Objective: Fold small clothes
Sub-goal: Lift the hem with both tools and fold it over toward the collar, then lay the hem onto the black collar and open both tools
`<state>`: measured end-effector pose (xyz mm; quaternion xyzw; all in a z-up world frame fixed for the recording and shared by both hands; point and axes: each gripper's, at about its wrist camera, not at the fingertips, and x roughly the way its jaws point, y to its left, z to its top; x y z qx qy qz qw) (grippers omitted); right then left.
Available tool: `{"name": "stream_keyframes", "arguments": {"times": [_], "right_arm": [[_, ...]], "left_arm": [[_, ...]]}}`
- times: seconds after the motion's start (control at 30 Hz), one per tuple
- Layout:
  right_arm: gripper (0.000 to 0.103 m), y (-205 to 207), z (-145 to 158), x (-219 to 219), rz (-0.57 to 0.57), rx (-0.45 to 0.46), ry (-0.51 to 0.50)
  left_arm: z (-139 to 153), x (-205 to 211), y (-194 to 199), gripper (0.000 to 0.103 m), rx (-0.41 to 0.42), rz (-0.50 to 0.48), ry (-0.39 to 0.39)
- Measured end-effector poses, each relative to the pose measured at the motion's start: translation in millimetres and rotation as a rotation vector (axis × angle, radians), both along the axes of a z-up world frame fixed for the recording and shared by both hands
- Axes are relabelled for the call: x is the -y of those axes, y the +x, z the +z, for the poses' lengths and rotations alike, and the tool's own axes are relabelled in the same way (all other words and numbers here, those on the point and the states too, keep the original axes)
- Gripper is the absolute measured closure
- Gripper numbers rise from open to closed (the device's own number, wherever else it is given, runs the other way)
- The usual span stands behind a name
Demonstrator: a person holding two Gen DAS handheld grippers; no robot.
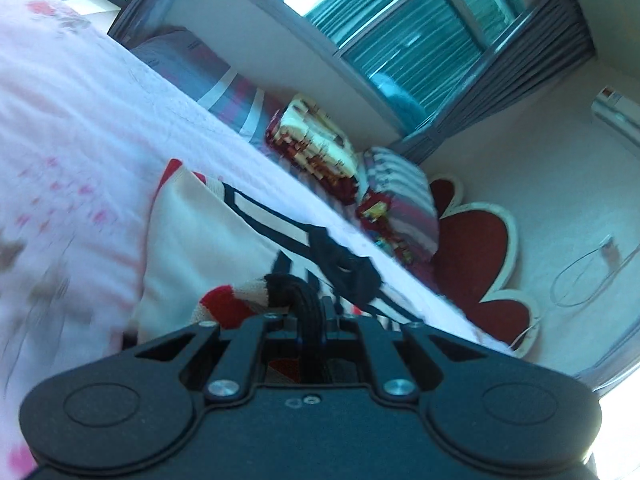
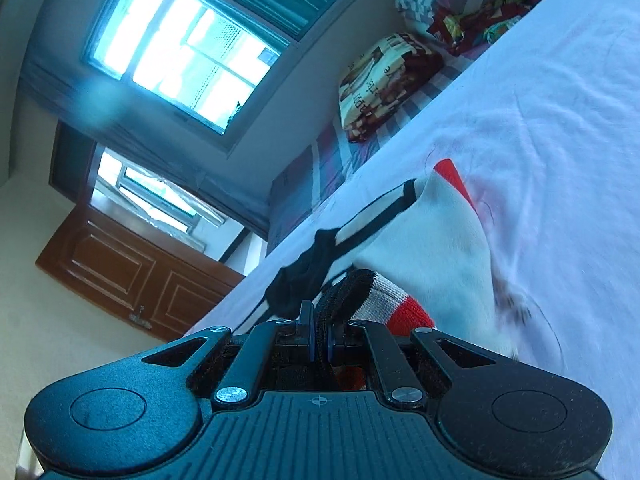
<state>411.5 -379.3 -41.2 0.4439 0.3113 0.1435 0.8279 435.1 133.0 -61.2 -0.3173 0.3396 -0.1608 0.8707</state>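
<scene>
both tongs are pinched narrow on the knit hem of the small sweater: the left gripper grips the ribbed black edge beside a red patch, and the right gripper clamps the same kind of black-and-striped ribbing. the sweater, cream with black bands and red corners, lies on the pink bedsheet, its near end raised by the two holds and its far end resting on the sheet. its long axis seems to run away from the grippers toward the patterned pillow near the window. this looks like the fold step itself, mid-swing given the blur. next, i judge, the hem must travel toward the pillow-side end, both grippers level, then release together.
</scene>
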Motion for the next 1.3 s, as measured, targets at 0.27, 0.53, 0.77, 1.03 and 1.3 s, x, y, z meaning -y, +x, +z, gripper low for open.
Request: {"name": "stream_keyframes", "arguments": {"times": [0.27, 0.53, 0.77, 1.03, 1.3], "right_arm": [[0.091, 73.7, -42.0, 9.2, 0.023, 0.008, 0.021], [0.026, 88.9, -38.8, 19.9, -0.059, 0.094, -0.030], [0.026, 66.4, -19.6, 7.6, 0.005, 0.156, -0.208], [0.042, 67.4, -29.1, -39.2, 0.145, 0.136, -0.485], [0.052, 77.6, -36.4, -49.4, 0.030, 0.110, -0.597]], "left_arm": [[-30.4, 2.4, 66.1, 0.092, -0.020, -0.007, 0.019], [-34.0, 6.7, 84.9, 0.049, 0.059, 0.043, 0.027], [-29.8, 2.2, 83.5, 0.048, 0.066, 0.044, 0.061], [-25.4, 19.0, 97.3, 0.051, 0.031, -0.033, 0.237], [-22.0, 34.0, 98.3, 0.065, 0.023, -0.074, 0.383]]}}
